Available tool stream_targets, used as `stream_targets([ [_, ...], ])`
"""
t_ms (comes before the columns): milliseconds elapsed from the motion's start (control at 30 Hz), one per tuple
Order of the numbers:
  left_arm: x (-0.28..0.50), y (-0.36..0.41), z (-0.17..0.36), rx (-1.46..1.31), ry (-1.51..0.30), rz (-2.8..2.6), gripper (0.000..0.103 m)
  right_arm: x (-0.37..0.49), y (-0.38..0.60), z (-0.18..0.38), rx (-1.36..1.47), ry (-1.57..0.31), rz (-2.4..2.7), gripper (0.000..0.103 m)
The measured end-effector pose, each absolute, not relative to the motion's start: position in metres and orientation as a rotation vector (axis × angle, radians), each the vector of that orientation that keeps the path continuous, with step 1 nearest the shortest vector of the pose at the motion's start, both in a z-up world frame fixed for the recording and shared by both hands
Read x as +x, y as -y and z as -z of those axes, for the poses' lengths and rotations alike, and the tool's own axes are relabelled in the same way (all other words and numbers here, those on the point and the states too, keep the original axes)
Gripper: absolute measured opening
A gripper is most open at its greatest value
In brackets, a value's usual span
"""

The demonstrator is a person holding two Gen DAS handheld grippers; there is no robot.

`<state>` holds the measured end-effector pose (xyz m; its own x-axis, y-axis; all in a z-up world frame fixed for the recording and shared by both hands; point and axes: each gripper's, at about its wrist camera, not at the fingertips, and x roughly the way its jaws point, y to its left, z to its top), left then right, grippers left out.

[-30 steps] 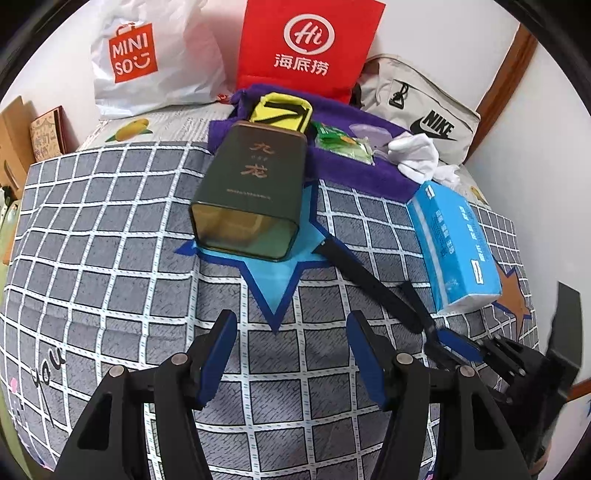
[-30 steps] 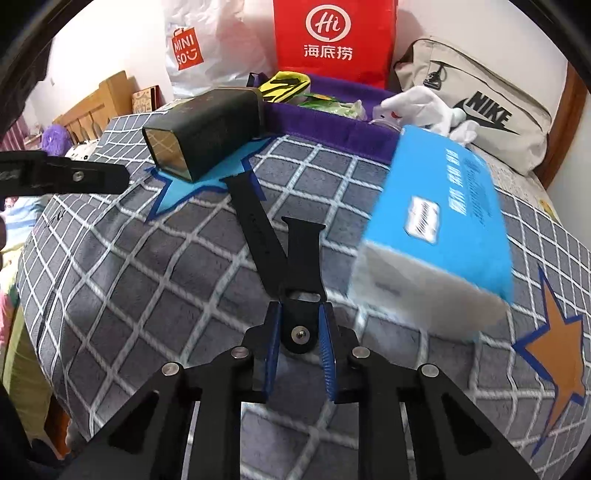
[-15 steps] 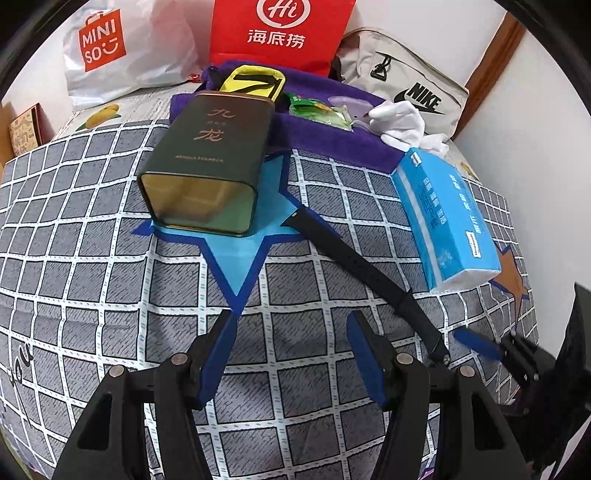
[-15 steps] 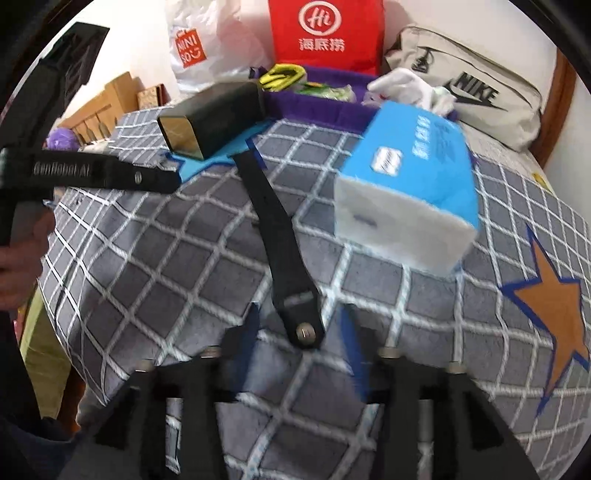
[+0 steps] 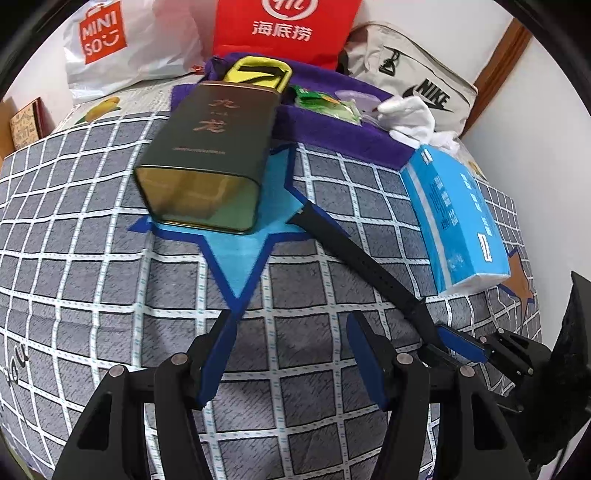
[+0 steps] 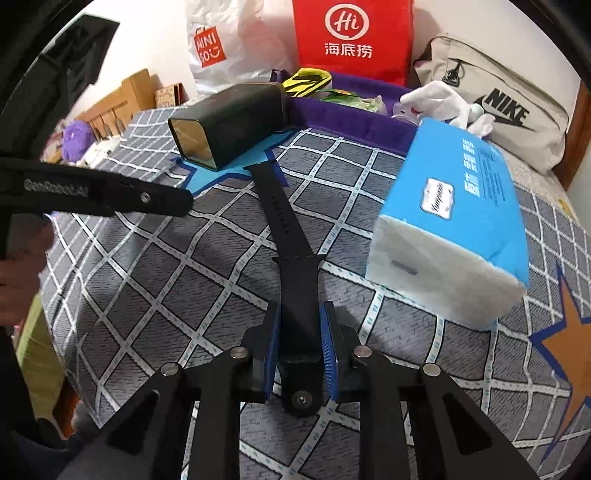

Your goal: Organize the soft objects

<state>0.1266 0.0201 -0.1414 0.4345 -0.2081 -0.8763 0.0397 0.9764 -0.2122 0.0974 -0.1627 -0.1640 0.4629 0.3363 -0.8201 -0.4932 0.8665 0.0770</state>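
A black rubber watch strap (image 6: 286, 229) lies on the checked bedspread, running from a dark green tin (image 6: 229, 123) toward me. My right gripper (image 6: 300, 330) is shut on the strap's near end; the strap also shows in the left wrist view (image 5: 364, 260). A blue tissue pack (image 6: 458, 221) lies right of the strap, also in the left wrist view (image 5: 456, 218). My left gripper (image 5: 290, 345) is open and empty above the bedspread, left of the strap's near end. A purple towel (image 5: 334, 127) at the back holds a white soft toy (image 5: 408, 116).
At the head of the bed stand a red Hi bag (image 5: 284, 29), a white Miniso bag (image 5: 110, 44) and a beige Nike bag (image 5: 417, 77). A yellow-black item (image 5: 258, 74) and green packet (image 5: 323, 103) lie on the towel. The wall is right.
My right gripper was shut on the strap, opened half a second ago, then slid forward and shut on the strap's end again. The left gripper stayed open and shifted slightly.
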Motion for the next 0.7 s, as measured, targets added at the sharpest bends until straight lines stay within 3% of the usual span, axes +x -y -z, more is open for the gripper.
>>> stream_targets([
  [433,0.145,0.044,0.151,-0.172,-1.109,0.174,0.06,0.059,0.224,0.137,-0.107,-0.918,-0.401,0.021],
  [567,0.156,0.058,0.155,-0.162,-1.098,0.123,0.071,0.057,0.242,0.135,-0.08,-0.918,-0.367,0.021],
  [700,0.159,0.081,0.16,-0.021,-1.081,0.068,0.075,0.059,0.25,0.137,-0.06,-0.92,-0.354,0.021],
])
